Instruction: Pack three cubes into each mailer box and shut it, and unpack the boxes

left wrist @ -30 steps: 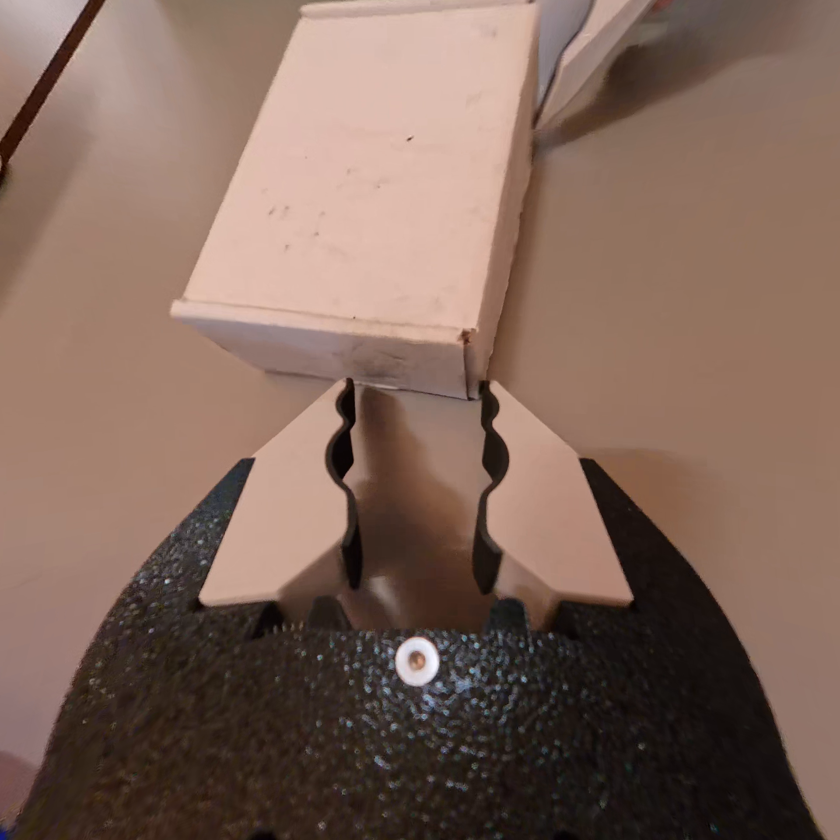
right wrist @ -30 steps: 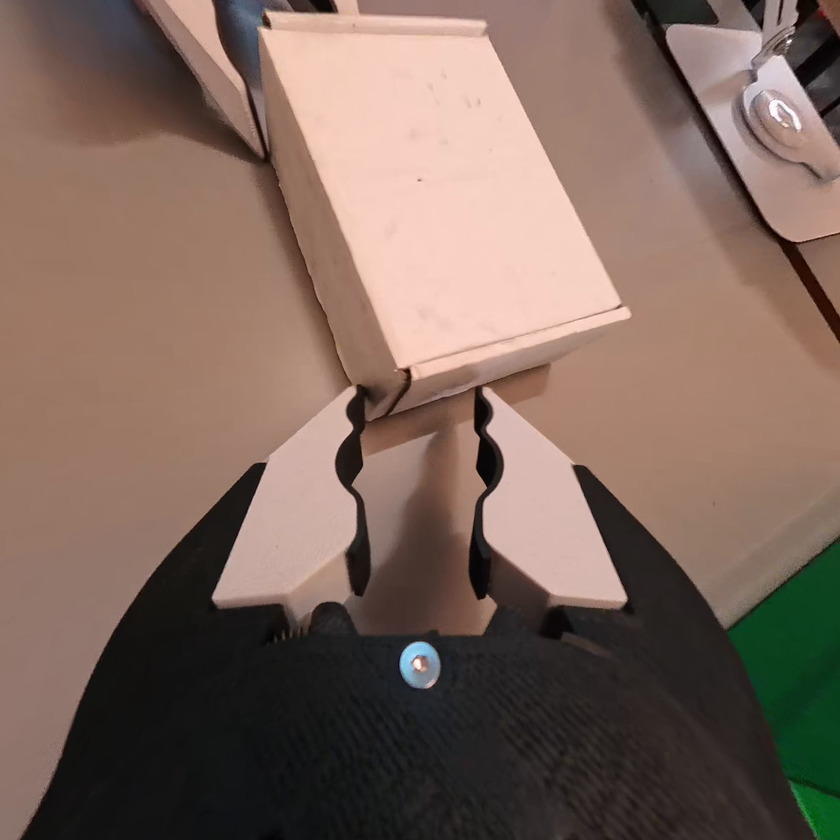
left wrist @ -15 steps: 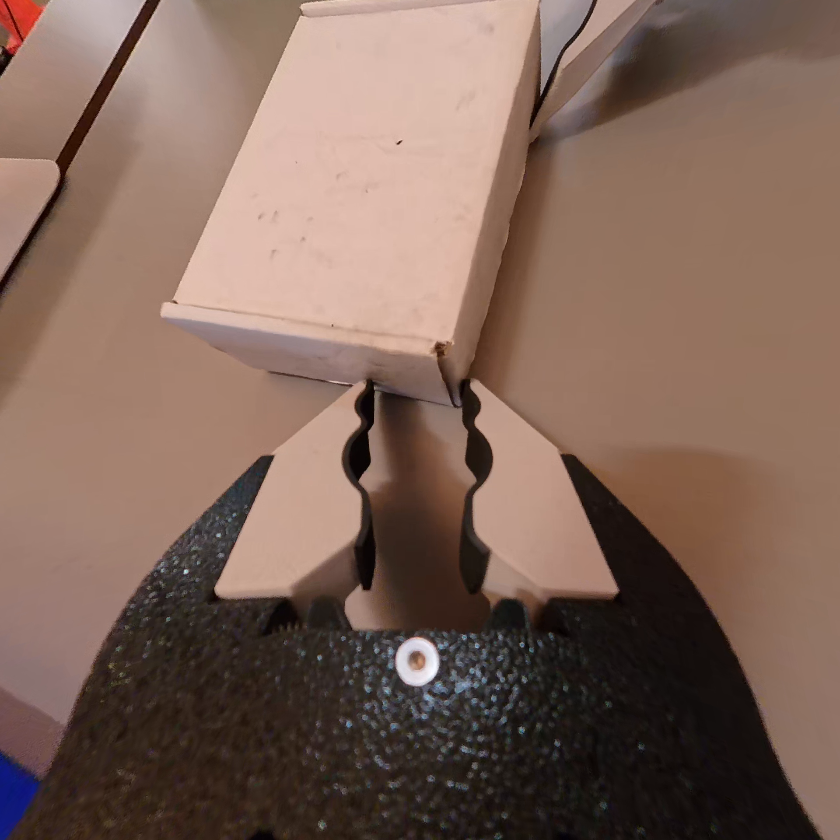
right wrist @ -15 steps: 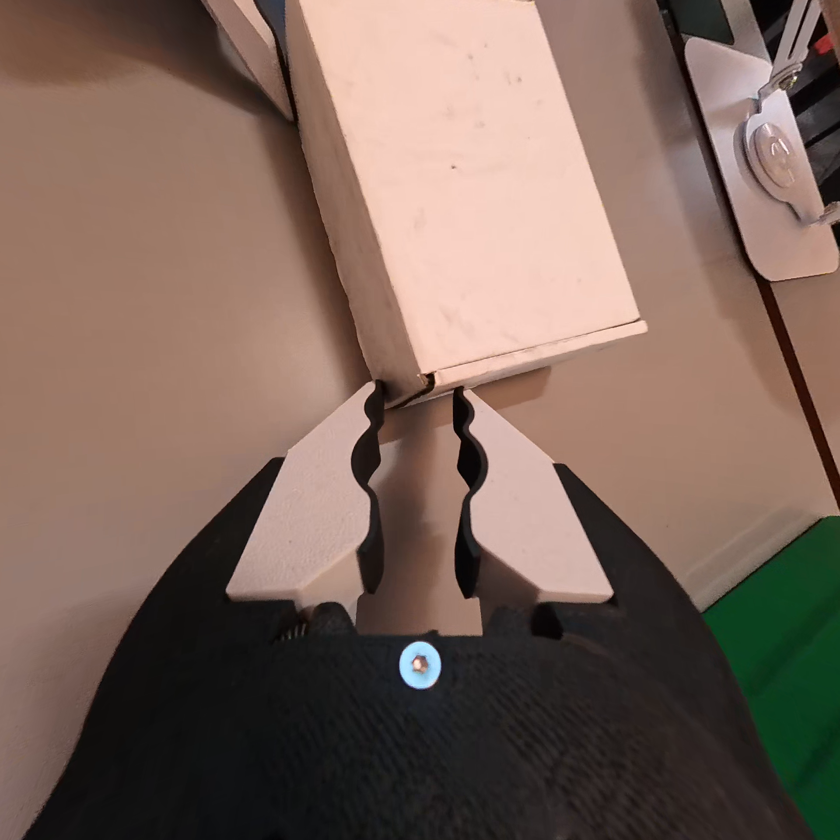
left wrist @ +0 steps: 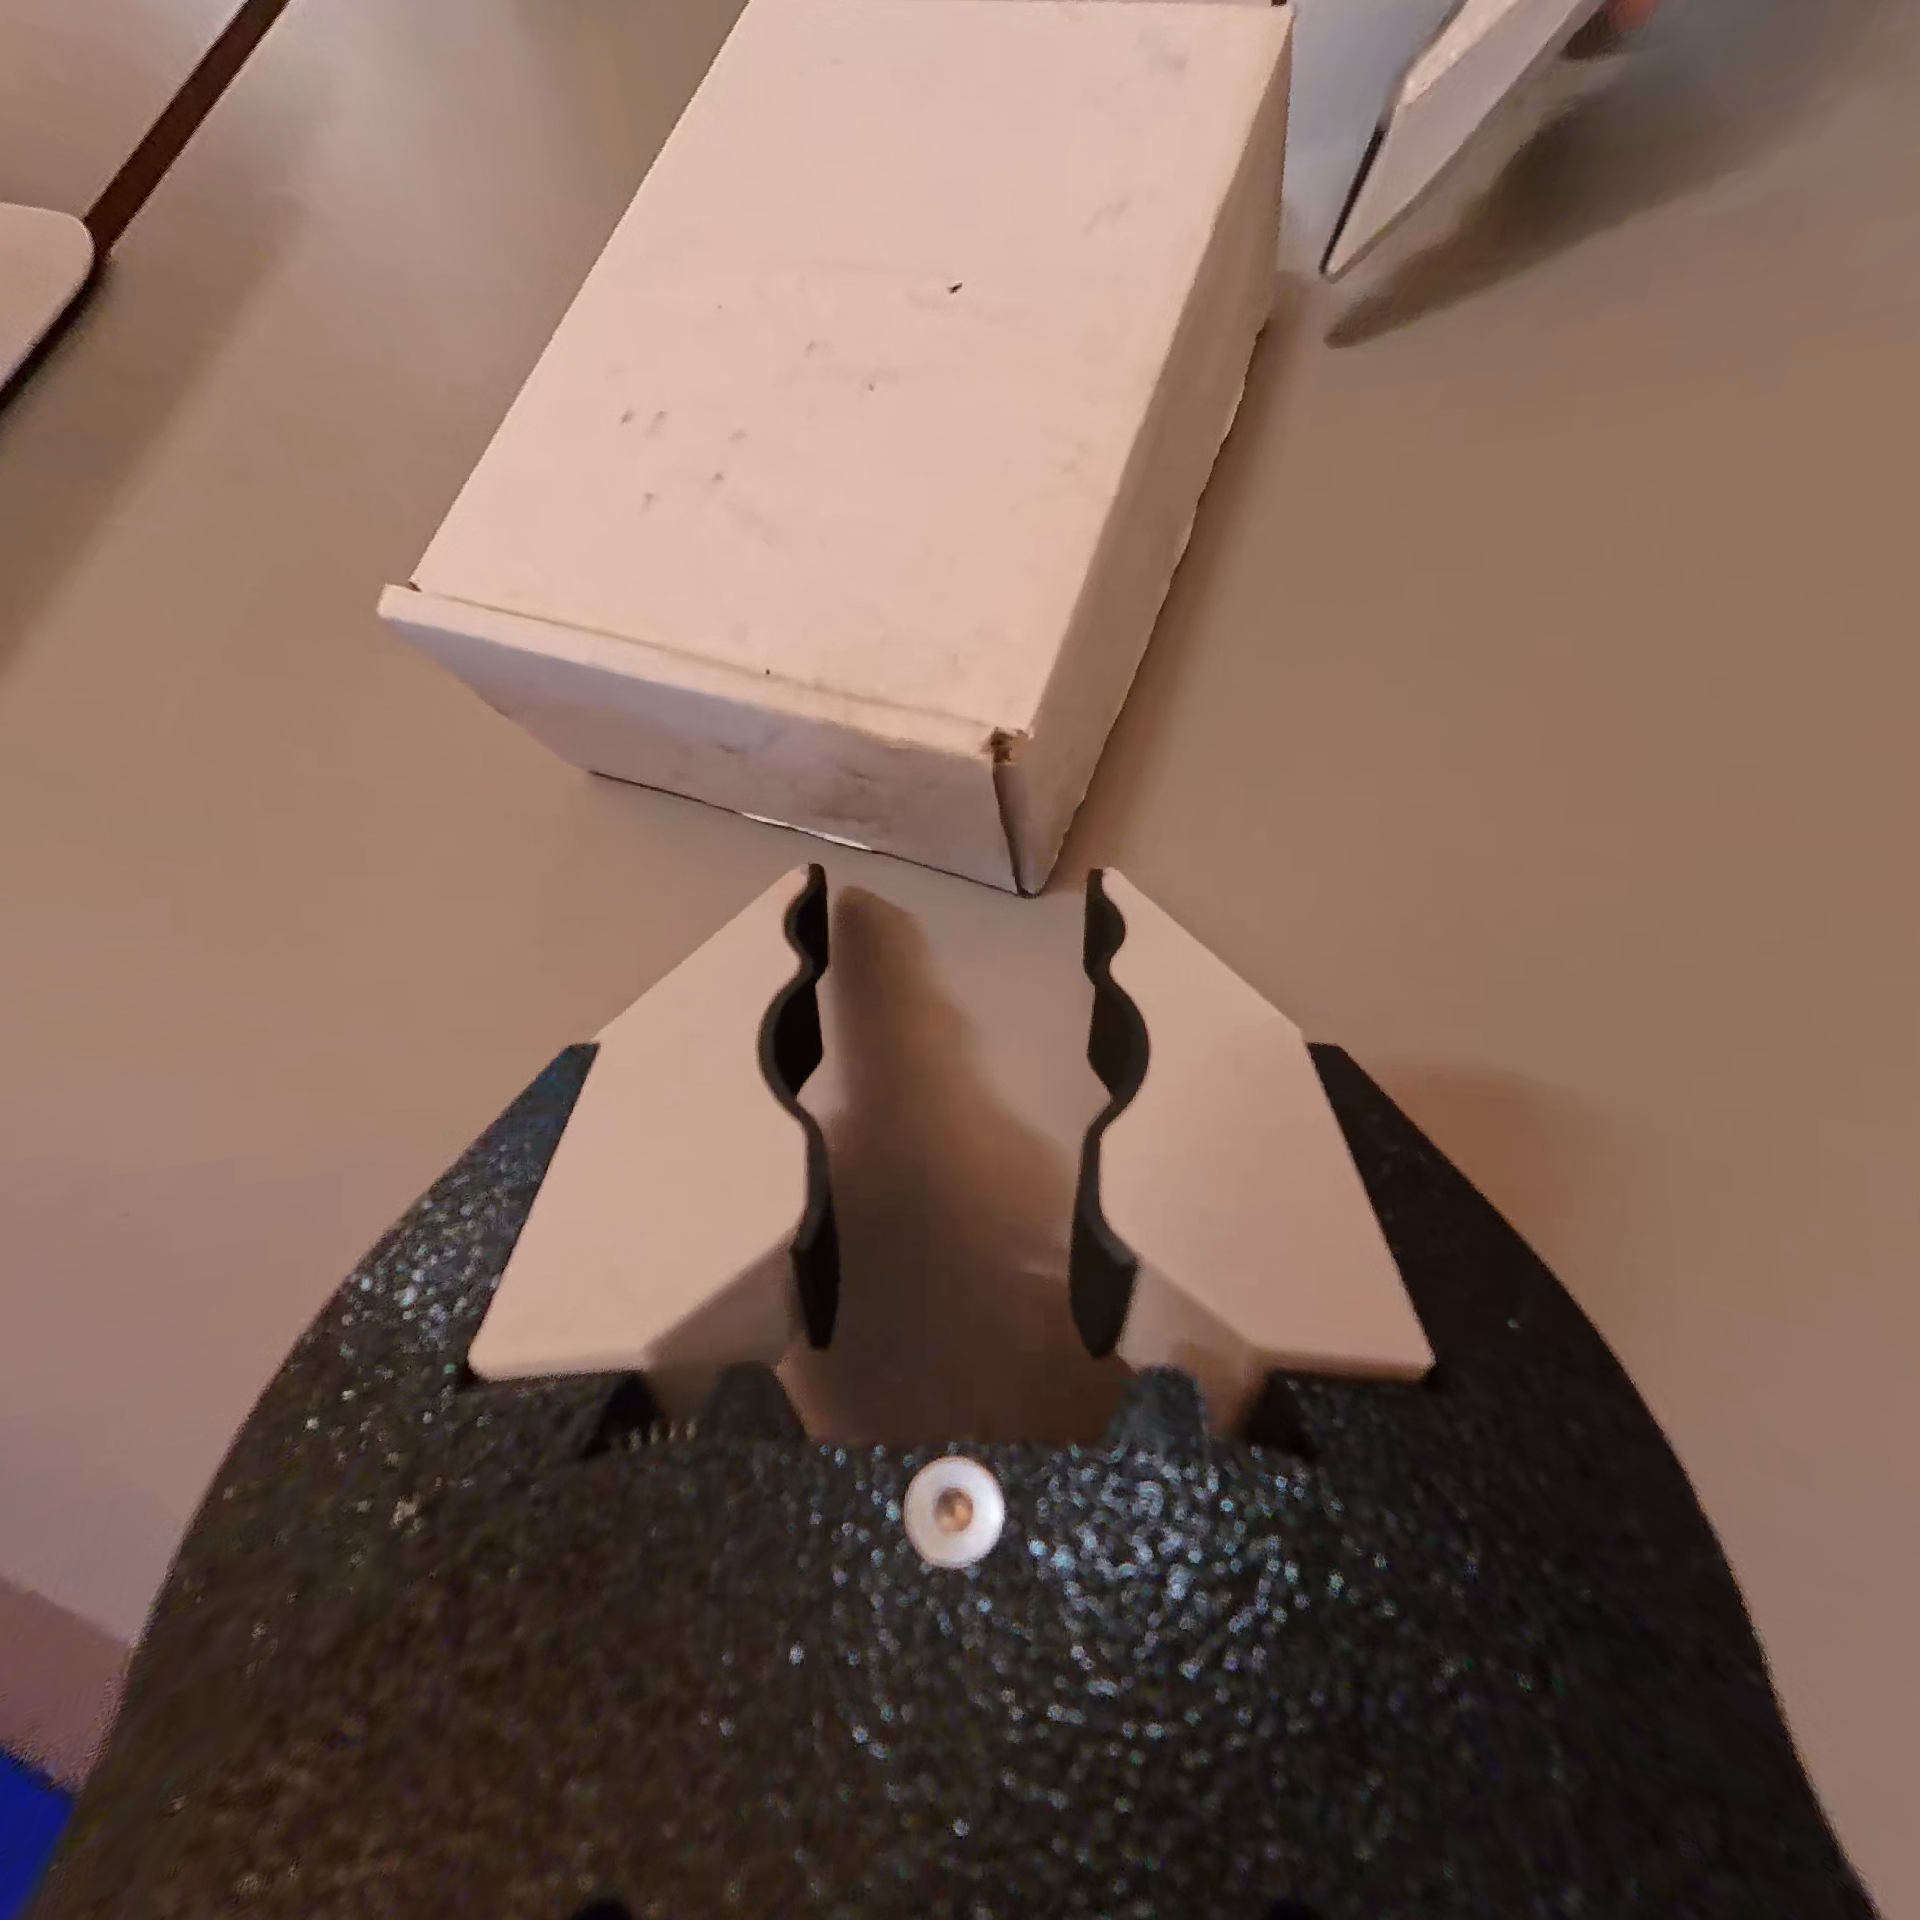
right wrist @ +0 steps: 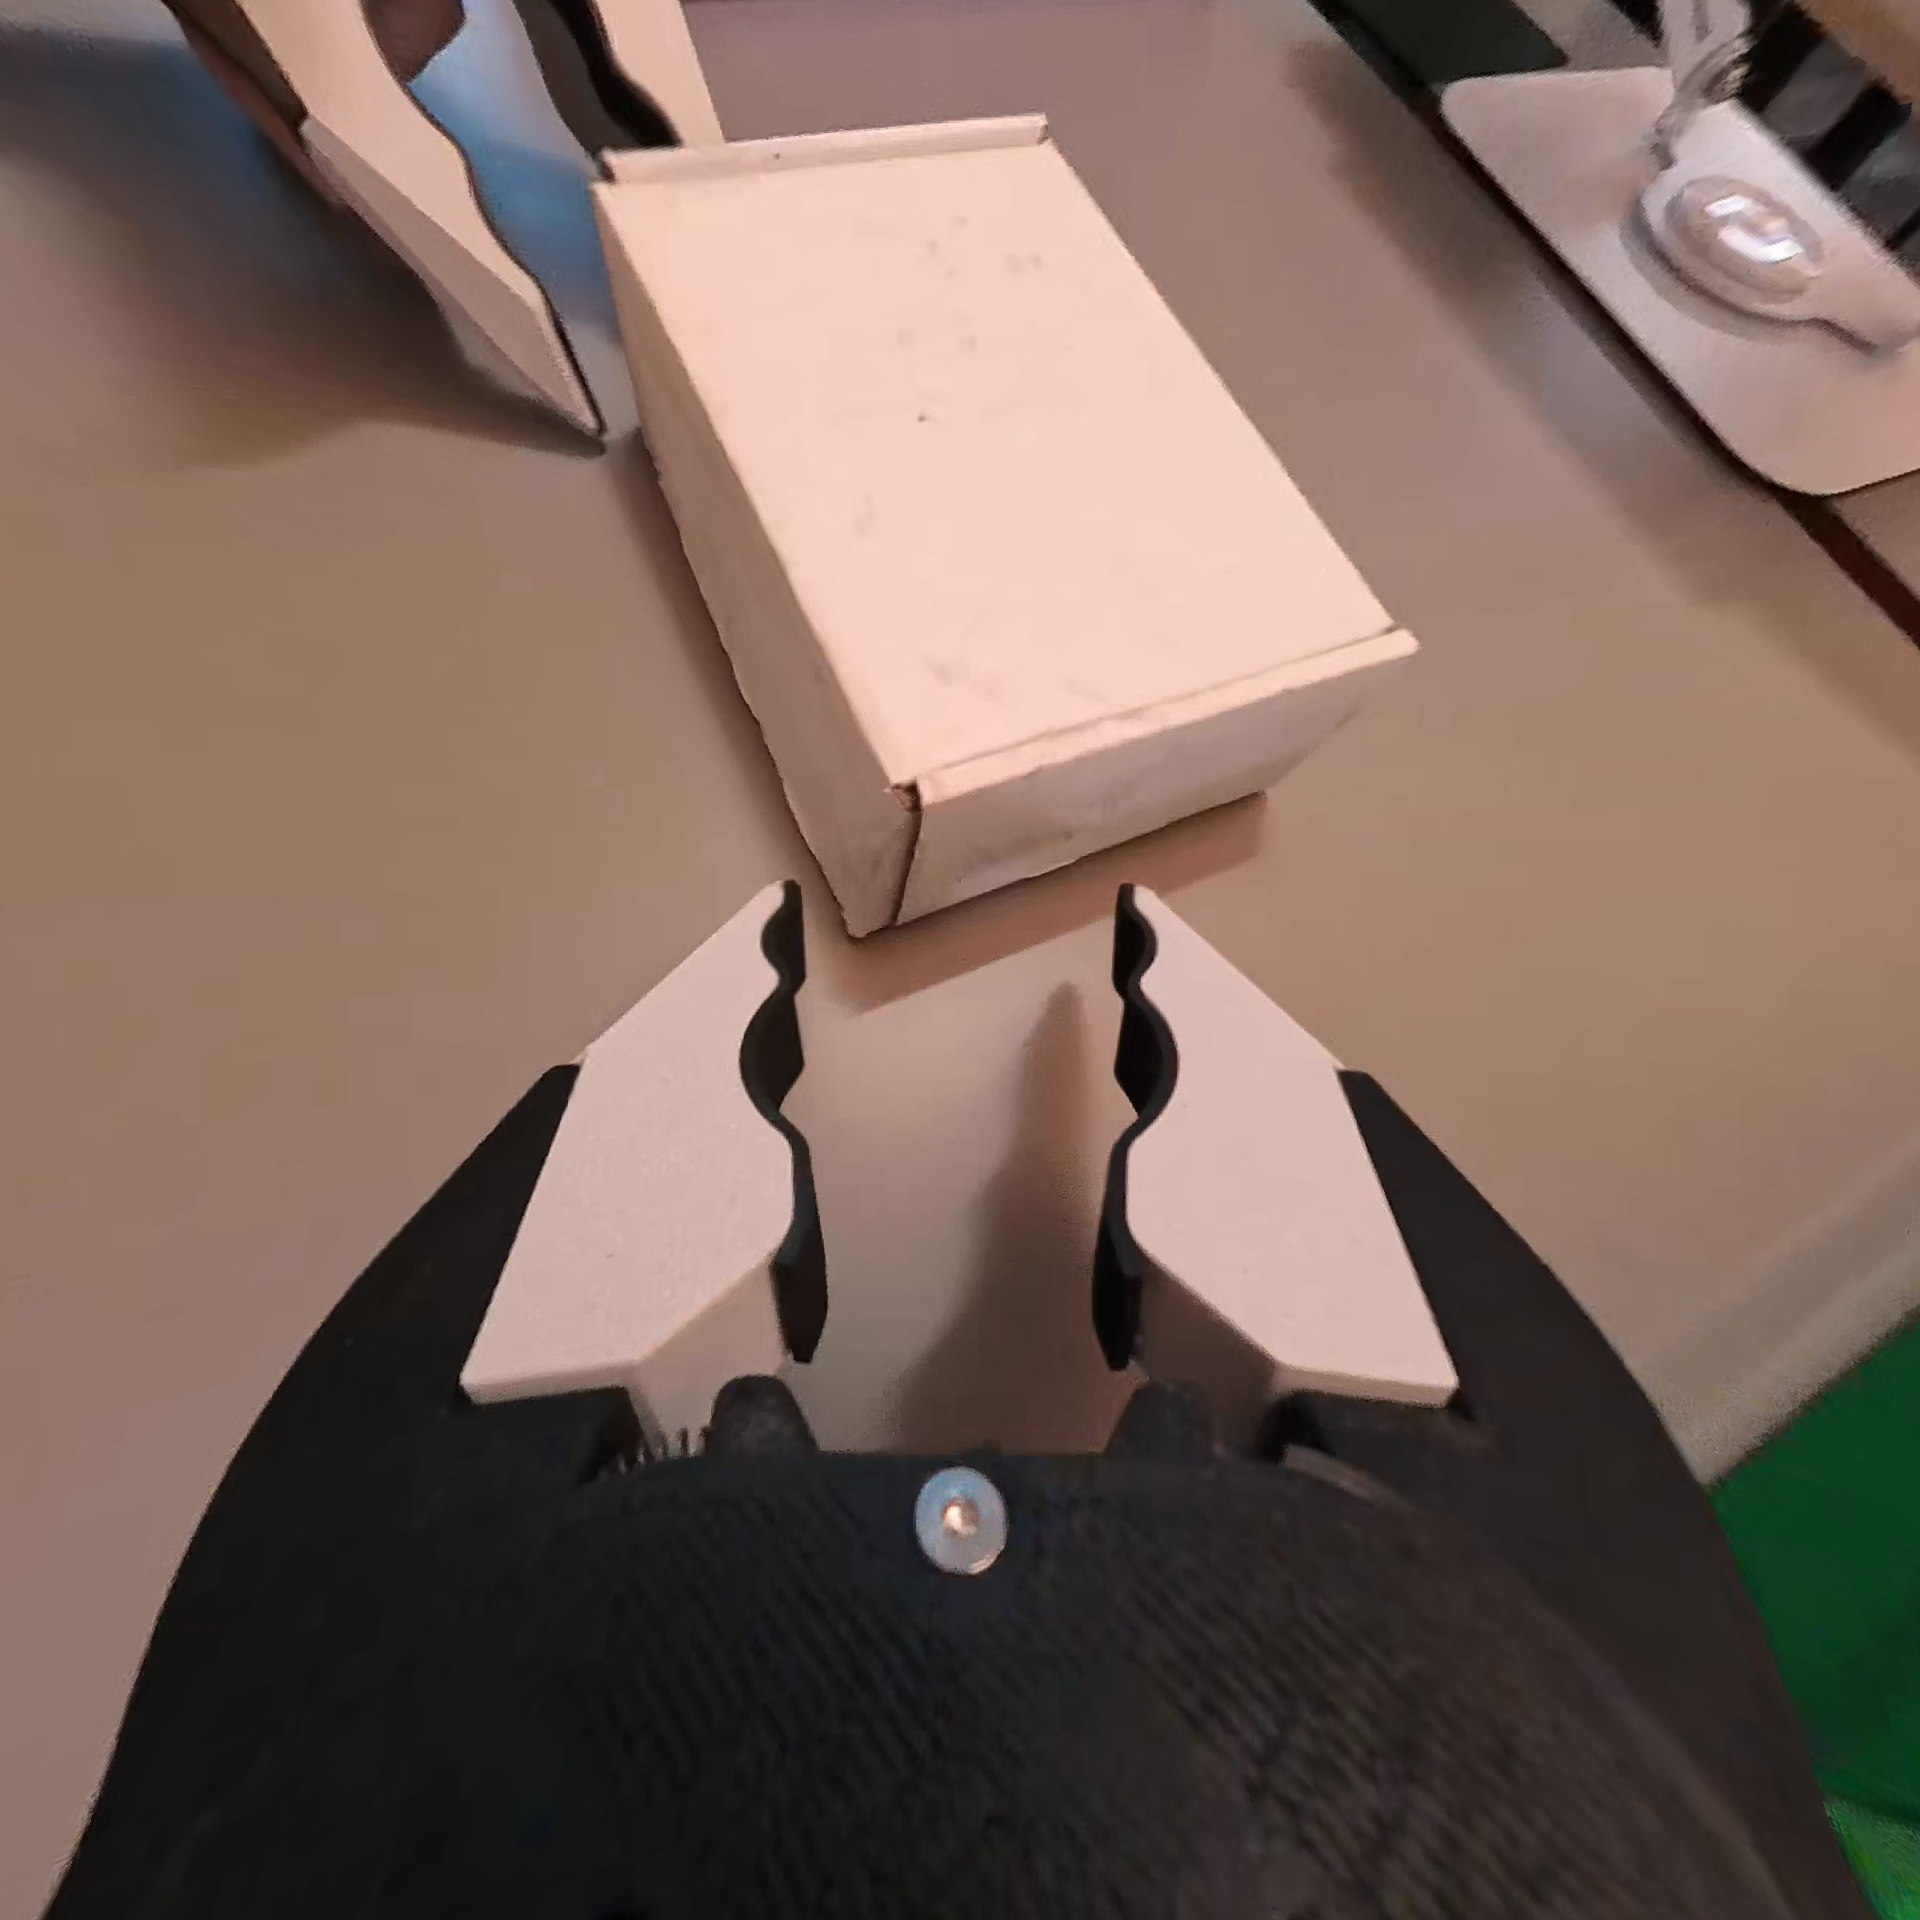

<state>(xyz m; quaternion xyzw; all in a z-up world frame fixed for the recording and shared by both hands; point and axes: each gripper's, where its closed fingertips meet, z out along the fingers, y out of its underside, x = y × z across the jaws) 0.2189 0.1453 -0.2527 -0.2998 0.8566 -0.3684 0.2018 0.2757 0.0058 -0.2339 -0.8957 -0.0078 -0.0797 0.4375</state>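
Observation:
A shut white mailer box [left wrist: 862, 416] lies flat on the tan table; it also shows in the right wrist view [right wrist: 987, 499]. My left gripper [left wrist: 951, 883] is open and empty, its tips just short of the box's near right corner. My right gripper [right wrist: 951, 899] is open and empty, just short of the box's near left corner. The other gripper shows far off in each view: the right one in the left wrist view [left wrist: 1455, 135], the left one in the right wrist view [right wrist: 447, 229]. No cubes are in view.
A white lamp base [right wrist: 1745, 270] stands at the table's far right edge. A green floor [right wrist: 1839, 1538] shows past the table's right edge. A white pad [left wrist: 31, 281] lies at the far left, and a blue patch [left wrist: 26, 1818] shows at the lower left.
Both grippers have opened wider and pulled back from the box's near corners. The box now lies flat on the table, farther from the fingertips.

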